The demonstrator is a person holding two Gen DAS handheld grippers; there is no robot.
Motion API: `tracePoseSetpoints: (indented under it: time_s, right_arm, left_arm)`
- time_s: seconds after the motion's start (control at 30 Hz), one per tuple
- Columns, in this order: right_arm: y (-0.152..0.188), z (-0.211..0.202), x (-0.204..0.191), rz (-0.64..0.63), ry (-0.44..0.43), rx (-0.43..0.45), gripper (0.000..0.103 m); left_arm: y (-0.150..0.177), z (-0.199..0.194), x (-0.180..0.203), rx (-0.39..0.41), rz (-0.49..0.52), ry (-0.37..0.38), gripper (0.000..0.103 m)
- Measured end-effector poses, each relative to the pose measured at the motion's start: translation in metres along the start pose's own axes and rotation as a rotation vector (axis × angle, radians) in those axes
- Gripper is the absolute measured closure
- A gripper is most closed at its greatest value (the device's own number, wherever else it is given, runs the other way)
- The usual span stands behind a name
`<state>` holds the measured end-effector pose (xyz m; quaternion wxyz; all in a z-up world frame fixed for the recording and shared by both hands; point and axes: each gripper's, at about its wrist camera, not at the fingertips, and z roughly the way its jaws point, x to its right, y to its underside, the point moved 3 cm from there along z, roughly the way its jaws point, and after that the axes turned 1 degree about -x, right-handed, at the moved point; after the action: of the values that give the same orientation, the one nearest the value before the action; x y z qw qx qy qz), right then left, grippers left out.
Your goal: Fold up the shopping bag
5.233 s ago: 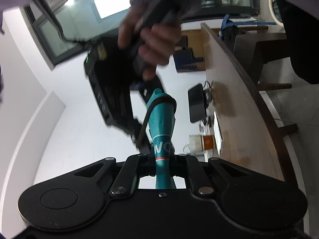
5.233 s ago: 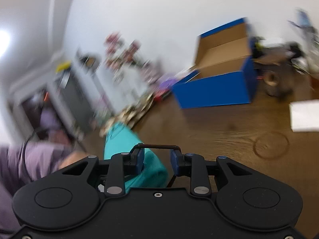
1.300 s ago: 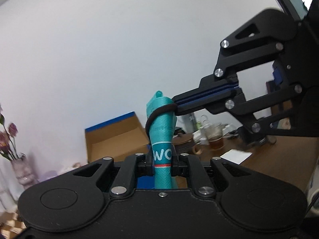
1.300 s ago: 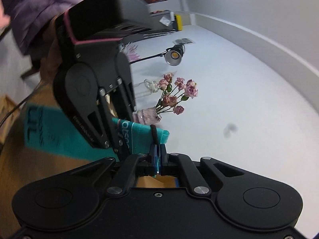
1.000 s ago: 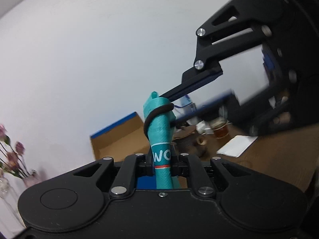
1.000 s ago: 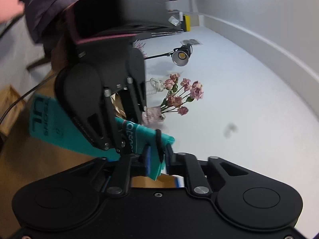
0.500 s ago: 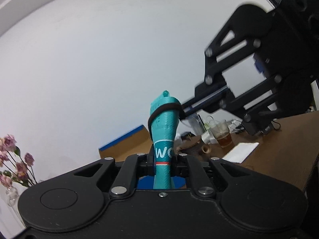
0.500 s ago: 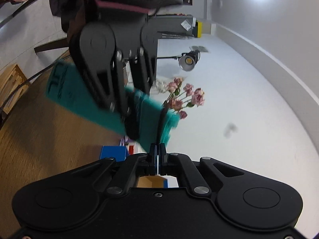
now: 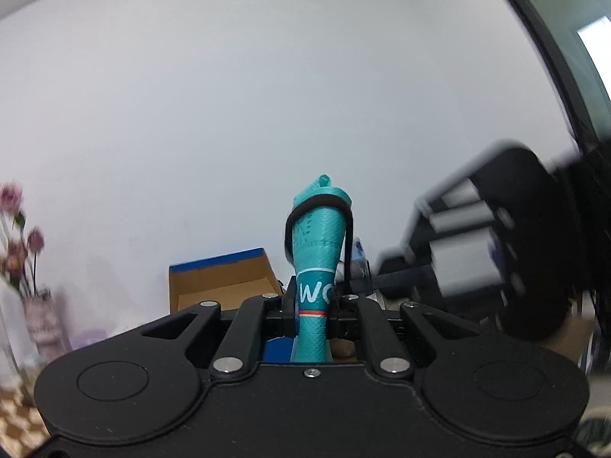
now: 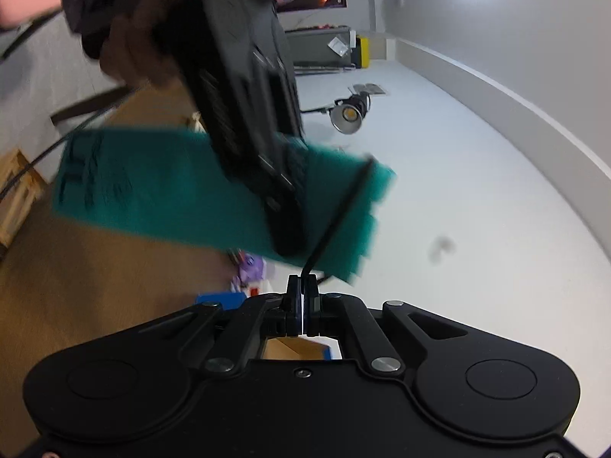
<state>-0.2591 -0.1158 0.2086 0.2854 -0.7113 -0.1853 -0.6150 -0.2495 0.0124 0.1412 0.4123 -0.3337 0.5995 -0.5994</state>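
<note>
The shopping bag (image 9: 317,236) is a tight teal roll with white letters, standing upright between the fingers of my left gripper (image 9: 313,307), which is shut on it. A black elastic band (image 9: 319,202) loops over the roll's top and runs down its right side. In the right wrist view my right gripper (image 10: 301,290) is shut on that elastic band (image 10: 336,217), which stretches taut up to the blurred teal bag (image 10: 152,183). A hand (image 10: 126,42) holds the left gripper body above the bag. The right gripper shows as a black blur at the right of the left wrist view.
An open cardboard box (image 9: 221,282) with blue sides stands behind the roll, and pink flowers (image 9: 19,240) in a vase stand at the left. A wooden table top (image 10: 88,290) lies below the bag. A white wall and a lamp (image 10: 349,114) fill the background.
The right gripper has closed on the band and drawn down and away from the roll, pulling the band taut. The left gripper has rolled and shifted, still holding the bag.
</note>
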Motion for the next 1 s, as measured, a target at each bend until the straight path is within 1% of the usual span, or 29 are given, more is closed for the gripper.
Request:
tracePoseSetpoints:
  time_s: [0.03,0.07,0.1,0.17,0.23,0.3,0.33,0.37,0.4,0.43,0.47,0.5,0.53,0.57,0.67,0.7,0.73,0.8,0.83,0.87,0.9,0.93,0.97,1.0]
  right_arm:
    - [-0.001,0.001,-0.004,0.001,-0.014,0.004,0.103]
    - [-0.002,0.002,-0.012,-0.001,-0.049,0.010,0.103]
    - [-0.003,0.003,-0.020,-0.002,-0.085,0.015,0.103]
    - [-0.004,0.001,-0.035,0.004,-0.155,0.019,0.103]
    - [-0.005,0.000,-0.041,0.002,-0.146,0.032,0.103]
    - [-0.002,-0.001,-0.033,0.075,-0.122,0.045,0.103]
    - [0.002,-0.001,-0.024,0.141,-0.114,0.042,0.096]
    - [0.011,0.002,-0.005,0.275,-0.111,0.021,0.085]
    - [0.016,0.009,0.012,0.381,-0.127,0.010,0.081]
    - [0.022,0.015,0.027,0.485,-0.143,0.001,0.075]
    - [0.030,0.017,0.041,0.599,-0.168,0.005,0.067]
    - [0.046,0.019,0.064,0.788,-0.219,0.034,0.061]
    - [0.059,0.021,0.081,0.950,-0.288,0.080,0.049]
    - [0.067,0.023,0.088,1.040,-0.340,0.123,0.047]
    - [0.085,0.038,0.097,1.261,-0.475,0.249,0.046]
    - [0.090,0.043,0.098,1.318,-0.512,0.286,0.046]
    - [0.092,0.045,0.097,1.340,-0.535,0.307,0.046]
    - [0.095,0.052,0.091,1.402,-0.629,0.391,0.044]
    - [0.102,0.053,0.091,1.418,-0.662,0.415,0.048]
    - [0.108,0.055,0.090,1.435,-0.694,0.439,0.054]
    - [0.113,0.057,0.088,1.464,-0.722,0.462,0.057]
    - [0.119,0.058,0.085,1.488,-0.744,0.485,0.064]
    - [0.125,0.056,0.081,1.496,-0.747,0.504,0.070]
    - [0.130,0.054,0.078,1.503,-0.748,0.520,0.072]
  left_arm:
    - [-0.003,0.001,-0.006,0.012,-0.055,0.007,0.094]
    - [-0.006,0.001,-0.010,0.022,-0.099,0.016,0.094]
    - [-0.007,0.001,-0.012,0.028,-0.109,0.015,0.094]
    - [-0.010,0.003,-0.023,0.035,-0.160,0.014,0.094]
    - [-0.009,0.006,-0.032,0.027,-0.197,0.016,0.094]
    - [-0.003,0.010,-0.037,0.000,-0.214,0.022,0.093]
    - [0.001,0.012,-0.038,-0.013,-0.223,0.027,0.093]
    - [0.006,0.014,-0.039,-0.024,-0.237,0.044,0.093]
    - [0.010,0.015,-0.039,-0.033,-0.253,0.065,0.093]
    - [0.013,0.015,-0.040,-0.038,-0.279,0.105,0.093]
    - [0.012,0.013,-0.041,-0.040,-0.291,0.127,0.093]
    - [0.013,0.010,-0.042,-0.039,-0.305,0.159,0.093]
    - [0.014,0.007,-0.042,-0.038,-0.319,0.191,0.093]
    - [0.014,0.004,-0.042,-0.035,-0.332,0.225,0.092]
    - [0.017,0.002,-0.033,-0.011,-0.354,0.348,0.092]
    - [0.018,0.002,-0.025,-0.008,-0.343,0.384,0.092]
    - [0.019,0.001,-0.018,-0.008,-0.325,0.415,0.092]
    - [0.019,-0.001,-0.016,-0.004,-0.323,0.439,0.092]
    - [0.019,-0.002,-0.016,0.000,-0.325,0.453,0.092]
    - [0.019,-0.004,-0.016,0.002,-0.328,0.467,0.092]
    - [0.020,-0.005,-0.020,-0.001,-0.334,0.481,0.090]
    - [0.021,-0.001,-0.023,-0.006,-0.332,0.483,0.089]
    - [0.023,0.002,-0.025,-0.010,-0.329,0.485,0.084]
    - [0.024,0.002,-0.026,-0.014,-0.324,0.478,0.075]
